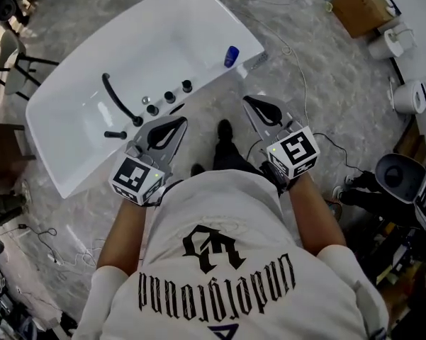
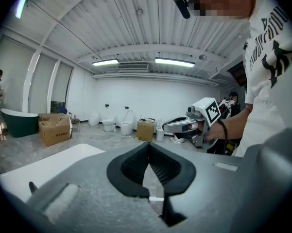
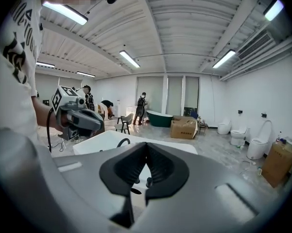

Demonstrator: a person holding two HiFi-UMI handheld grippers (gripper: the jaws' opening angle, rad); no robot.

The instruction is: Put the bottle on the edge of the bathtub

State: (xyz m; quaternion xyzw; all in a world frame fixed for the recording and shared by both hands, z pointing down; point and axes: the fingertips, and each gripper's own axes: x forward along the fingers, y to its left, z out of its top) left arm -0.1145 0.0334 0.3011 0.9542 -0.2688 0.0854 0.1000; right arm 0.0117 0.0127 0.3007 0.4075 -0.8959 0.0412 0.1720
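Room: a showroom with a grey marbled floor (image 1: pixel 319 83) and a ribbed white ceiling with strip lights.
Bathtub: a white bathtub (image 1: pixel 85 163) lies slantwise in front of the person, with a black faucet spout (image 1: pixel 117 98) and black knobs (image 1: pixel 169 96) on its near rim.
Bottle: a small blue bottle (image 1: pixel 231 56) stands upright on the bathtub's rim near its right corner, well apart from both grippers.
Head view only: it alone shows the bottle, the faucet side of the rim from above, and both grippers side by side over the near edge of the tub.
Left gripper view only: it looks across the floor to cardboard boxes (image 2: pixel 54 130), a row of white toilets (image 2: pixel 127 125) along the far wall, and a dark green tub (image 2: pixel 17 120) at the left.
Right gripper view only: it shows people standing (image 3: pixel 142 106) at the back of the room and a cardboard box (image 3: pixel 183 127) beside the green tub.
Left hand-held gripper (image 1: pixel 183 121): its jaws are together at the tips, nothing is between them, and it touches nothing.
Right hand-held gripper (image 1: pixel 247 100): its jaws are closed on each other, empty, and held in the air clear of the tub's rim.
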